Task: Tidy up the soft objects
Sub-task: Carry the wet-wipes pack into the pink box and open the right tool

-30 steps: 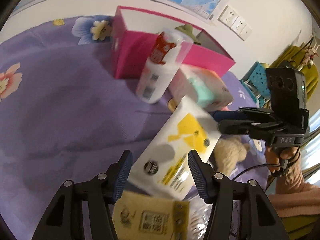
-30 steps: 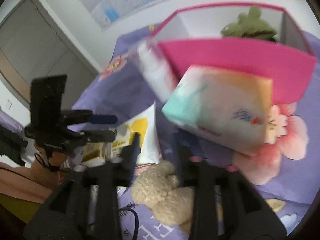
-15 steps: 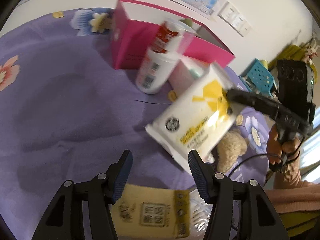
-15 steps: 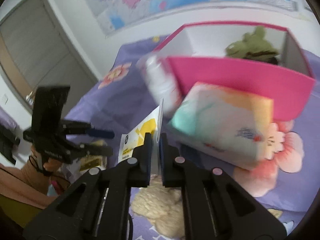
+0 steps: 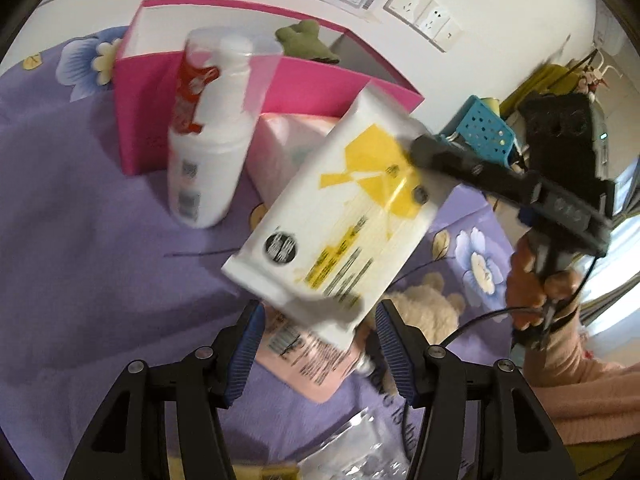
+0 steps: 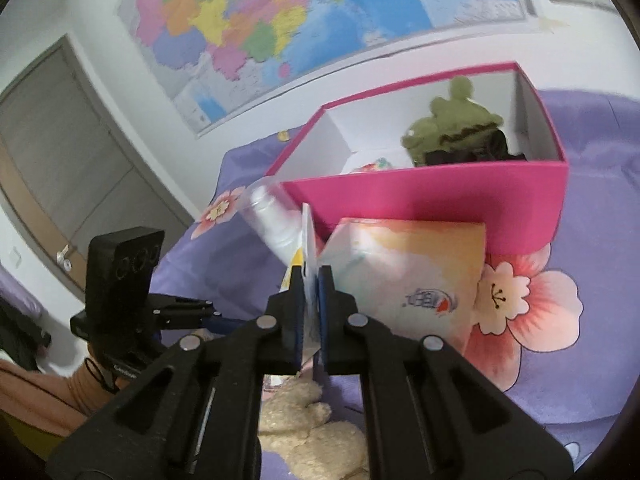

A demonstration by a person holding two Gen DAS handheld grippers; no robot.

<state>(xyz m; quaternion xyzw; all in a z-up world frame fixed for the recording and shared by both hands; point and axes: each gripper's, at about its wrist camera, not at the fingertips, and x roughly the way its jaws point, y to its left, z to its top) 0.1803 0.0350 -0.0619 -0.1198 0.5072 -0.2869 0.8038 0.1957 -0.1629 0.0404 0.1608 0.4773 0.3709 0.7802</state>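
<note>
Right gripper [image 6: 308, 280] is clamping the white-and-yellow tissue pack [image 5: 340, 224] by 1 short edge, fingers [image 6: 295, 304] pinched tight on the thin seam. Pack is hanging in the air in front of the pink box [image 5: 256, 80], off the purple bedspread [image 5: 80, 208]. Long axis is running diagonally in the left wrist view: gripped end up toward the box's near right corner, free end down toward the left gripper [image 5: 318, 344]. Printed face is toward the left camera; in the right wrist view it is showing edge-on.

Right hand [image 5: 532, 280] is gripping the handle from below, tool reaching in from the right of the box, tilted down toward the pack.

Left gripper is sitting low, in front of the box, fingers [image 5: 250, 344] spread wide, holding nothing; pack's free end is hanging just above the gap.

Leaning on the box front: a white bottle [image 5: 208, 136] and another tissue pack [image 6: 408, 276]. Green plush [image 6: 452, 128] is sitting inside the box. Cream plush [image 6: 308, 428] is lying on the bedspread in front of the box.
</note>
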